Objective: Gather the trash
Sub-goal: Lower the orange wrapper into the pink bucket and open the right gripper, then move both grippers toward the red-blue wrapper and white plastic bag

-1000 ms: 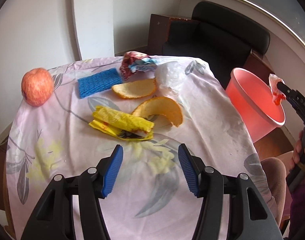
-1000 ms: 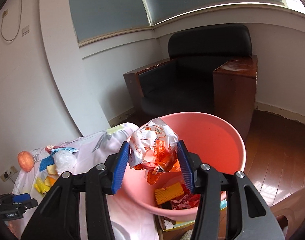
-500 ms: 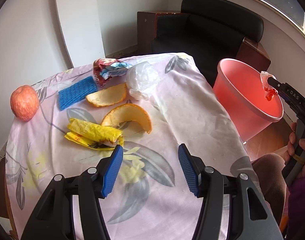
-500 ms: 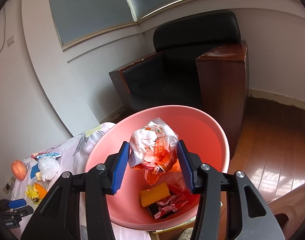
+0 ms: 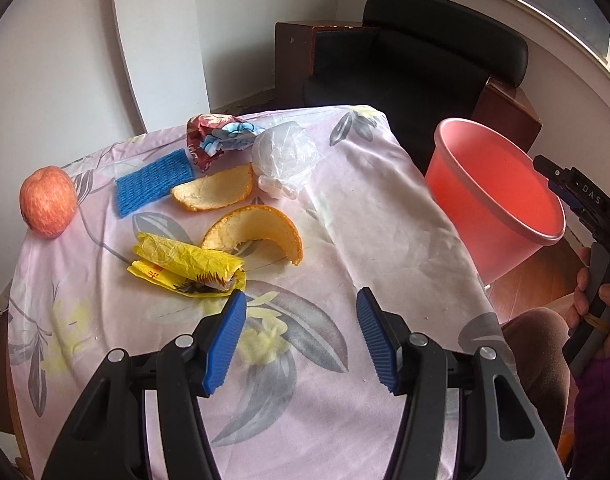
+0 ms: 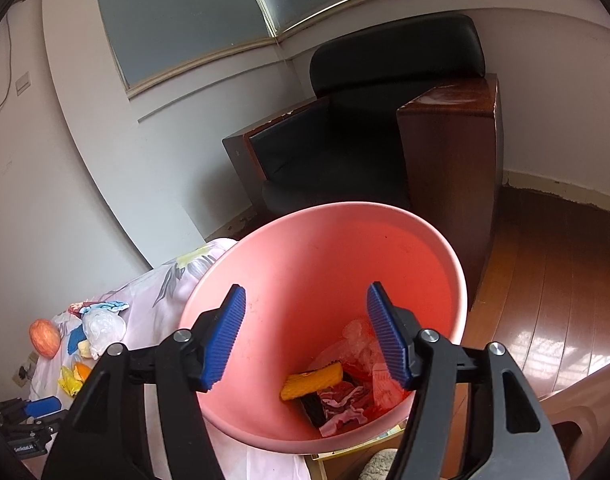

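Left wrist view
Room: a bench (image 5: 385, 216) under a pale flowered cloth stands by a white wall, with a dark armchair (image 5: 405, 60) behind it.
Trash on the bench: a yellow wrapper (image 5: 185, 266) lies nearest the left claw (image 5: 301, 312); two orange peels (image 5: 253, 228) sit just beyond it; further back lie a blue foam net (image 5: 155, 182), a crumpled clear bag (image 5: 285, 158) and a red-and-blue wrapper (image 5: 217, 136).
Not trash, I judge: an apple (image 5: 47, 202) at the far left edge of the bench.
Bin: a pink bucket (image 5: 501, 216) stands off the bench's right edge.
Risk: a pinch on the flat wrapper may catch the loose cloth and drag the other pieces; a sweep to the left could roll the apple off the edge.
Left claw: jaws wide apart, holding nothing, hovering above the cloth, the left pad just short of the yellow wrapper.

Right wrist view
Room: wooden floor, grey-white walls, the same armchair beyond the bucket (image 6: 445, 280).
Bucket contents: an orange foam net (image 6: 311, 384) and crumpled wrappers (image 6: 357, 380) lie at the bottom.
Risk: the bucket looks light; a bump on its rim could tip it and spill the contents.
Right claw (image 6: 305, 332): jaws wide apart and empty, poised over the bucket's mouth, touching nothing I can make out.
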The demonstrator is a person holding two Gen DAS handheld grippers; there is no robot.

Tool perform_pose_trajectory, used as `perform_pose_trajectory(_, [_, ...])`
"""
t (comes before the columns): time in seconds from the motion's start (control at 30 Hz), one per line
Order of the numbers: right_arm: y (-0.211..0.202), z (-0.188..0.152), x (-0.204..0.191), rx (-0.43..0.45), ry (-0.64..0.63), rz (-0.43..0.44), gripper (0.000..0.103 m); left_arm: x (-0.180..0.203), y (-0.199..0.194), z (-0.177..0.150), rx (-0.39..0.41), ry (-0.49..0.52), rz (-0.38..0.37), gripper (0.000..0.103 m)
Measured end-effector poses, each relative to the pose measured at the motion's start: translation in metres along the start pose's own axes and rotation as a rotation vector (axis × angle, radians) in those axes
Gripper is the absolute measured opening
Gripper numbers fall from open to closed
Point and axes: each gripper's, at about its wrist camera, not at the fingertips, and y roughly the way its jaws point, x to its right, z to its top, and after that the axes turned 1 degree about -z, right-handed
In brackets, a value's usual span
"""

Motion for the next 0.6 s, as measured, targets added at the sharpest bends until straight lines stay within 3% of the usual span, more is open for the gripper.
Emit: perform_pose_trajectory(0.6, [-0.023,-0.011,-0.054,-0.026,-0.079,0.124,0.064,-0.026,-0.008,-0.006,0.043,-0.077,-0.027,0.057])
